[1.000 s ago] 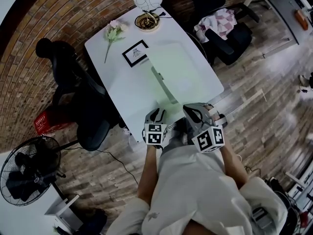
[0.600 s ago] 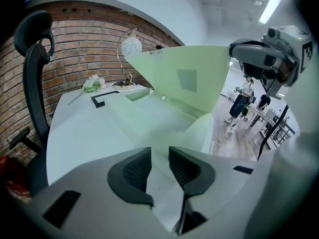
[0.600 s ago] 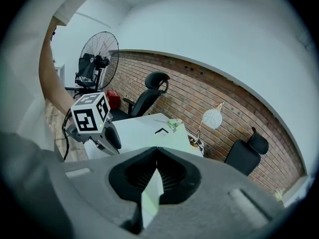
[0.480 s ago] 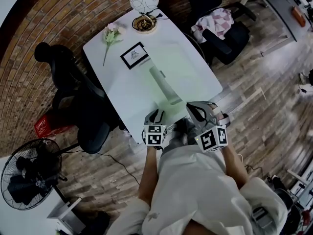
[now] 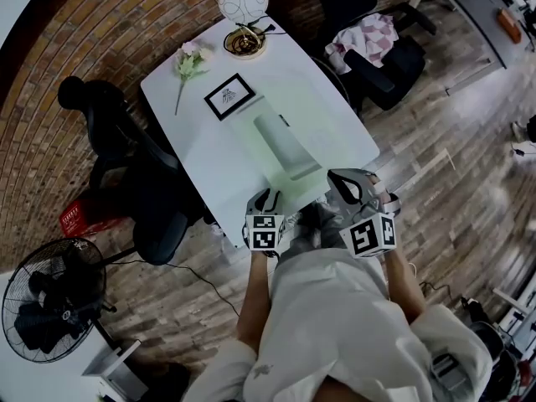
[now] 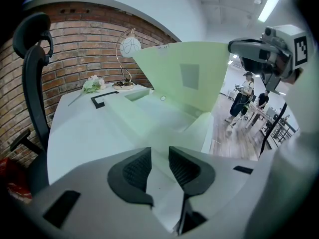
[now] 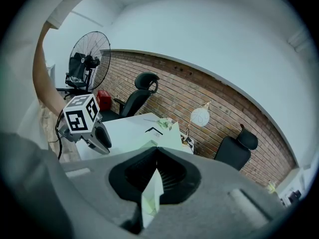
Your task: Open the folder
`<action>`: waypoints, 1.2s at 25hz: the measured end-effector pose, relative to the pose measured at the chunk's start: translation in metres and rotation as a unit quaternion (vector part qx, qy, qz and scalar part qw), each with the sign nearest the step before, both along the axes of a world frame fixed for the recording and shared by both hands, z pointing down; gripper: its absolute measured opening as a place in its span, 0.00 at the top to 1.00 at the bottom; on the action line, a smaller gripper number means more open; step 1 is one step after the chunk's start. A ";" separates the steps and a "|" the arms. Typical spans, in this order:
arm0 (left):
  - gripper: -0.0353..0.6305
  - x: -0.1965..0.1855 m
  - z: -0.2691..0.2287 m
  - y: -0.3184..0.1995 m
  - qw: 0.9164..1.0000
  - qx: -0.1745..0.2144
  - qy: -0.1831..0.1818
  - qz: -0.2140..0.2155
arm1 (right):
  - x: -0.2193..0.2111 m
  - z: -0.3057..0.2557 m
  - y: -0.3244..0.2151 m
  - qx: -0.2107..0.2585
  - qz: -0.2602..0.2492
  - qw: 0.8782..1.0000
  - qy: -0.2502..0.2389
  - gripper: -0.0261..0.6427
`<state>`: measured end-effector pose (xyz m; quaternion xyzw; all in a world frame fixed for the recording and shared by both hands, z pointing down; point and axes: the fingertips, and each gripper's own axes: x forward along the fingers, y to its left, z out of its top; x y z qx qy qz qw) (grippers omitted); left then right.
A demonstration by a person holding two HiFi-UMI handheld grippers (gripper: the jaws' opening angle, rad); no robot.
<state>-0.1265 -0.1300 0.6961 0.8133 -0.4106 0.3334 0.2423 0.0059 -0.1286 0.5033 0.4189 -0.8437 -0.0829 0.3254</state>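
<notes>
A pale green folder (image 5: 314, 111) lies on the white table (image 5: 209, 166). Its cover (image 6: 189, 73) is lifted and stands at a slant over the lower leaf (image 6: 149, 118). My right gripper (image 5: 342, 181) is shut on the cover's near edge; a sliver of the sheet (image 7: 152, 198) is pinched between its pads, and it also shows as the right gripper (image 6: 239, 48) in the left gripper view. My left gripper (image 6: 159, 166) sits low at the table's near edge over the lower leaf, jaws a little apart. The same left gripper (image 5: 266, 201) is beside the right one.
At the table's far end stand a framed picture (image 5: 230, 95), a flower (image 5: 188, 61) and a globe lamp (image 5: 243, 2). A black office chair (image 5: 126, 141) is left of the table, another chair with a cloth (image 5: 377, 48) right. A fan (image 5: 50, 300) stands on the floor.
The right gripper has moved right and up with the cover, and the green inside strip of the folder shows wider. The left gripper has stayed in place.
</notes>
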 end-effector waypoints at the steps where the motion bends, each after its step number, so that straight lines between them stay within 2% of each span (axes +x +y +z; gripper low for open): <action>1: 0.78 0.000 0.000 0.000 1.000 0.000 0.000 0.000 | 0.002 -0.001 -0.001 0.001 0.003 1.000 -0.001 0.95; 19: 0.78 0.001 0.001 -0.001 1.000 0.002 -0.002 0.003 | 0.041 -0.014 -0.012 0.015 0.064 0.998 -0.024 0.95; 30: 0.78 0.001 0.000 -0.001 1.000 0.001 -0.003 0.004 | 0.060 -0.017 -0.018 0.024 0.083 0.996 -0.017 0.95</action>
